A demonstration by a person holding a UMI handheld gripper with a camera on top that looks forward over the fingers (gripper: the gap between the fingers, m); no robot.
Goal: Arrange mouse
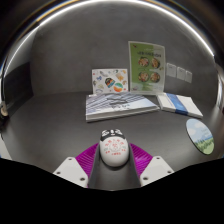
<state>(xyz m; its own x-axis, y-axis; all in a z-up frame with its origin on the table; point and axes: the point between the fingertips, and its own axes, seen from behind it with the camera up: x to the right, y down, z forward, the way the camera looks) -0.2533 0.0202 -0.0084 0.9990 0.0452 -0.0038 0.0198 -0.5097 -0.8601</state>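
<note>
A white computer mouse (112,147) with red and dark markings on its top sits between my gripper's two fingers, above the dark tabletop (50,125). My gripper (112,158) has its magenta pads (87,156) pressed against both sides of the mouse, so it is shut on it. The mouse's front end points away from me, toward the booklets at the back.
A grey booklet (118,105) lies just beyond the mouse. Behind it stand a picture card (110,81) and a green leaflet (147,67) against the wall. A light blue pad (180,103) and a round coaster (200,136) lie to the right.
</note>
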